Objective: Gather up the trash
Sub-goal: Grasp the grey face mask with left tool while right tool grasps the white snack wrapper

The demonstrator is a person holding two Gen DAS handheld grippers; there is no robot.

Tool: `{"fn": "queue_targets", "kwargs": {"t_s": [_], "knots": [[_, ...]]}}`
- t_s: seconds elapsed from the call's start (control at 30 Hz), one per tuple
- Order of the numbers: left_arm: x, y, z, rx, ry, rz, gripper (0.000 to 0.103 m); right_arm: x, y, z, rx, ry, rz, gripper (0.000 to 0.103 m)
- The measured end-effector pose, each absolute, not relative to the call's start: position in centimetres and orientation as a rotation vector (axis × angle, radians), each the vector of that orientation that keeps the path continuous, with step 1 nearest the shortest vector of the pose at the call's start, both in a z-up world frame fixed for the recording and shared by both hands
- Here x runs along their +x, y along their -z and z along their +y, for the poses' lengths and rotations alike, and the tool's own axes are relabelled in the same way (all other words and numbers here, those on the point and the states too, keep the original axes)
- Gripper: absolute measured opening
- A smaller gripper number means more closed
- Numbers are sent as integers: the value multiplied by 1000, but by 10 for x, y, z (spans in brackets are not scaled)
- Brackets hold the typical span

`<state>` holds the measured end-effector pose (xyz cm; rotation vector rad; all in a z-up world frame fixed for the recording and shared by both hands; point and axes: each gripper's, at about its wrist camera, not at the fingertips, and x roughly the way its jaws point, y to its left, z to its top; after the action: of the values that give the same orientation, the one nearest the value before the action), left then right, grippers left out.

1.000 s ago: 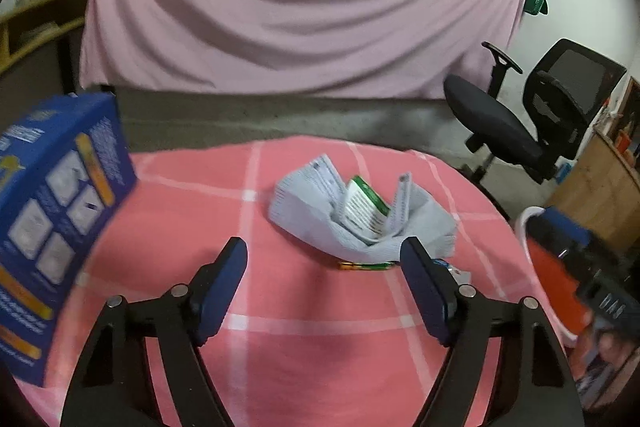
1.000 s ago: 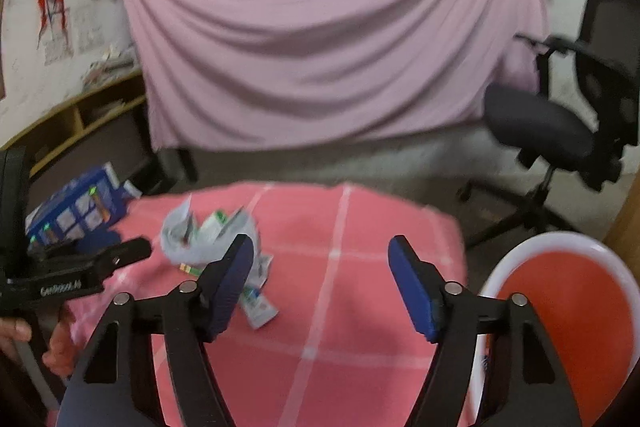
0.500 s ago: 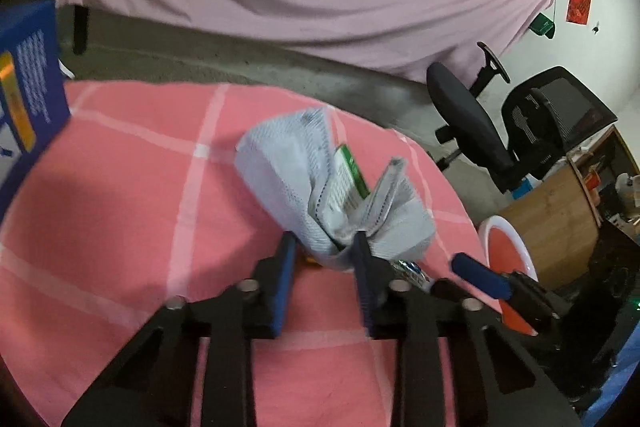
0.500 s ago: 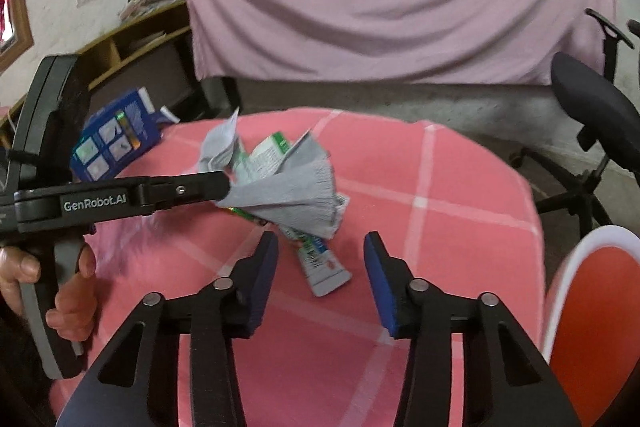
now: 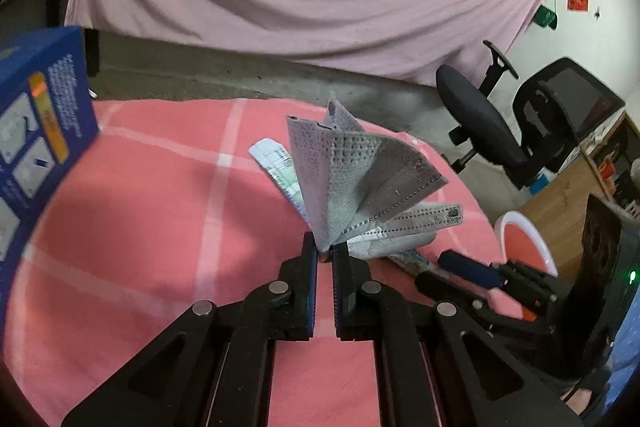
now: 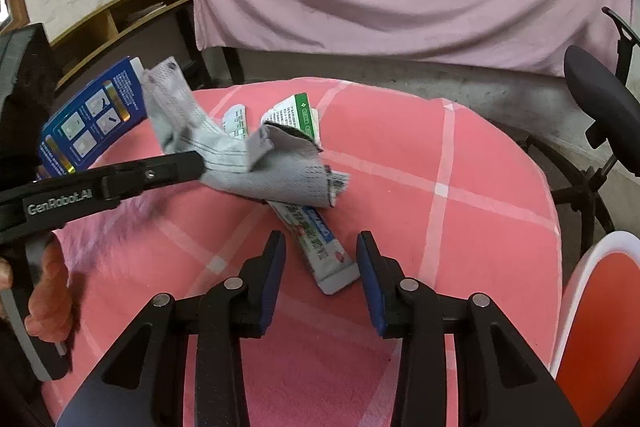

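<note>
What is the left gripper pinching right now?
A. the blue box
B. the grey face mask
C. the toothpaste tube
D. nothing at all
B: the left gripper is shut on the bunched edge of the grey face mask, which fans up from between its fingertips above the pink tablecloth.

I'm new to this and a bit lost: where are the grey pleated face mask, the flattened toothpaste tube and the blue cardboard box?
grey pleated face mask (image 5: 352, 179): left wrist view, fanned pleats.
flattened toothpaste tube (image 6: 320, 243): right wrist view, printed middle.
blue cardboard box (image 5: 36, 131): left wrist view, printed side.

Left tool (image 5: 325, 254) clamped; right tool (image 6: 320, 259) jaws part-closed, closing.
</note>
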<state>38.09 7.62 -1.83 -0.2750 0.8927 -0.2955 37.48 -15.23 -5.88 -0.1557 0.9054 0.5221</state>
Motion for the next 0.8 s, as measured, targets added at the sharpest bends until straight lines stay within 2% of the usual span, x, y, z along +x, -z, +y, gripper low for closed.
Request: {"fn": "queue_targets", "kwargs": {"t_s": [0.2,0.47,0.6,0.8], "knots": [[369,26,88,-263,271,920,5,373,61,-145,-192,-533,915,33],[354,25,98,-207,195,885,5,365,63,-132,-265,-565,906,21],[349,24,101,-215,186,870,4,357,61,-128,-306,-583,873,7],[343,23,98,-191,170,846,4,345,57,-127,-325,-567,838,6]]}}
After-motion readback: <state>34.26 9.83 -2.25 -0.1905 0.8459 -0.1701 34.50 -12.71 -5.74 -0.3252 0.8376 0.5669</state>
